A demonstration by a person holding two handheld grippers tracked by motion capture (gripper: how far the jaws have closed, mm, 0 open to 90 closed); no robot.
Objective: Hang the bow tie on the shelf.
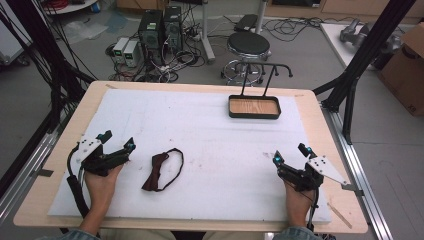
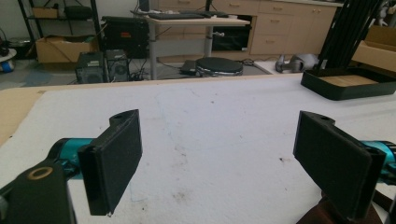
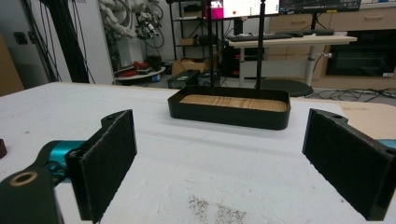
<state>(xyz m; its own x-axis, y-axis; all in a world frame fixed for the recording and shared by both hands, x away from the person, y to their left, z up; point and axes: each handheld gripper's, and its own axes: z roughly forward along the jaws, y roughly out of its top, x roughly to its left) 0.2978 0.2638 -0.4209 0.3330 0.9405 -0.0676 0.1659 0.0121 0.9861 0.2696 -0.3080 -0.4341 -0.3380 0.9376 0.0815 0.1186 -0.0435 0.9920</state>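
High view: we see the bow tie [image 1: 161,172] flat on the mat [image 1: 210,125], just right of the left gripper [image 1: 119,141], untouched. Tray [image 1: 254,107] far off, empty. Right gripper [image 1: 290,153] well apart. Both sets of jaws spread, empty. We judge nothing begun.

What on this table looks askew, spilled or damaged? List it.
Nothing is spilled or broken. The dark red bow tie lies loosely crumpled, its strap looped out to one side. The white mat carries faint smudges and specks near its middle. The black tray sits square near the far edge, and nothing lies in it.
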